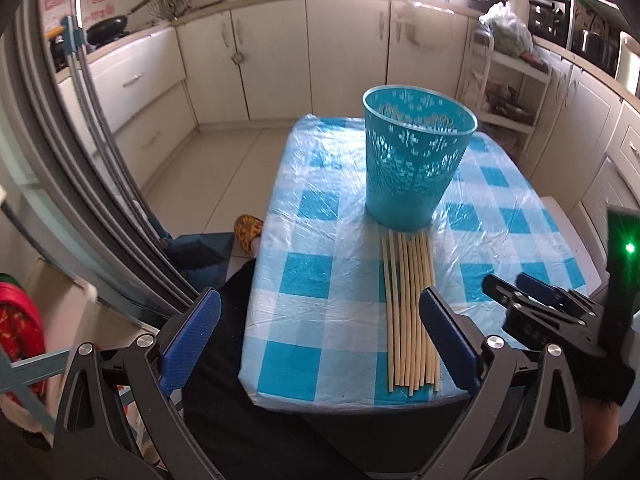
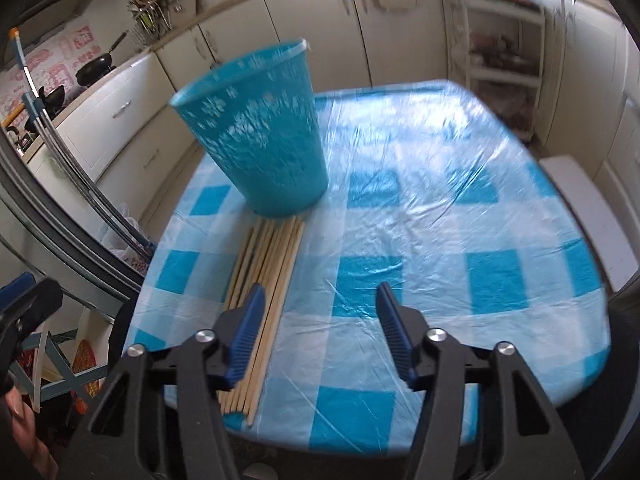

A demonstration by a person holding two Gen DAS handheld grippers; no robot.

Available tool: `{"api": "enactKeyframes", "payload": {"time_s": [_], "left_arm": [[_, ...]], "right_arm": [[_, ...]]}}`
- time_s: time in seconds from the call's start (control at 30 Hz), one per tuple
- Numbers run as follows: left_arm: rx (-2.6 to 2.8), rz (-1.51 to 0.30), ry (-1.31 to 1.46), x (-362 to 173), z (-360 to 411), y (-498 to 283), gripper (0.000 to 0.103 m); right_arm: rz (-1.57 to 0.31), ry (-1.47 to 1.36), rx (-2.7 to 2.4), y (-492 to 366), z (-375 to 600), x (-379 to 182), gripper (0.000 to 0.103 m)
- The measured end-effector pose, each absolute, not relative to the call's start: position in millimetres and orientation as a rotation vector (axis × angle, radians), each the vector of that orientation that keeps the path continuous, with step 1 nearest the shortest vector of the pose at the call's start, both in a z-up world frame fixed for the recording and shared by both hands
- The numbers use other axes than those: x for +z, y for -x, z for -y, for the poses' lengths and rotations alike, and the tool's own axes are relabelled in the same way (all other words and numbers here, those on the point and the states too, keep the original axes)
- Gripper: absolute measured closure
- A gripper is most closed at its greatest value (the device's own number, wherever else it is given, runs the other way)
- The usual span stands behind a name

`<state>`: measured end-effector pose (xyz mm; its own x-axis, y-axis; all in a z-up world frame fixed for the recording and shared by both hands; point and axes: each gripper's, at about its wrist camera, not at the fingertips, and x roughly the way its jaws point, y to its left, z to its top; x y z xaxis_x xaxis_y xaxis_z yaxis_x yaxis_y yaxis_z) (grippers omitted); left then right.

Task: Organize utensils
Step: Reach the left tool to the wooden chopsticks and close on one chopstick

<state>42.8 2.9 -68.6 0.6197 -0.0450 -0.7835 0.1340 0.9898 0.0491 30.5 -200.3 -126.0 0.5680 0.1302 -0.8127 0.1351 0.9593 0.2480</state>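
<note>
A bundle of several pale wooden chopsticks (image 1: 408, 308) (image 2: 272, 256) lies side by side near the front edge of the table (image 1: 320, 240) (image 2: 440, 220), which has a blue-and-white checked cover. An upright teal perforated basket (image 1: 416, 160) (image 2: 260, 144) stands just behind their far ends. My left gripper (image 1: 320, 312) hovers open over the table's front left corner, its right finger beside the chopsticks. My right gripper (image 2: 320, 312) is open above the table, with nothing between its pads and its left finger over the chopsticks.
A grey fridge door (image 1: 60, 160) stands close on the left. A white bench (image 2: 588, 220) sits right of the table. Cream cabinets and an open shelf rack (image 1: 504, 92) line the back. A person's slippered foot (image 1: 248, 232) rests on the floor left of the table.
</note>
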Motion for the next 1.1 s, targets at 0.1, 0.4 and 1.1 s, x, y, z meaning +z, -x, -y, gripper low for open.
{"api": "enactKeyframes", "payload": {"time_s": [0.1,0.4,1.1], "left_arm": [[-0.099,-0.927,-0.104,-85.4,-2.3,-57.5,0.007],[-0.110,-1.017,-0.091,-121.3,1.8,-87.9,0.008],[-0.131,-1.092,-0.103,-167.5,25.2,-142.1,0.008]], "right_arm": [[-0.994,-0.317,0.025,-49.9,186.8,-141.5,0.059],[-1.013,-0.254,0.007,-83.2,182.3,-161.4,0.071],[-0.997,-0.017,0.084,-100.0,173.0,-168.6,0.088]]}}
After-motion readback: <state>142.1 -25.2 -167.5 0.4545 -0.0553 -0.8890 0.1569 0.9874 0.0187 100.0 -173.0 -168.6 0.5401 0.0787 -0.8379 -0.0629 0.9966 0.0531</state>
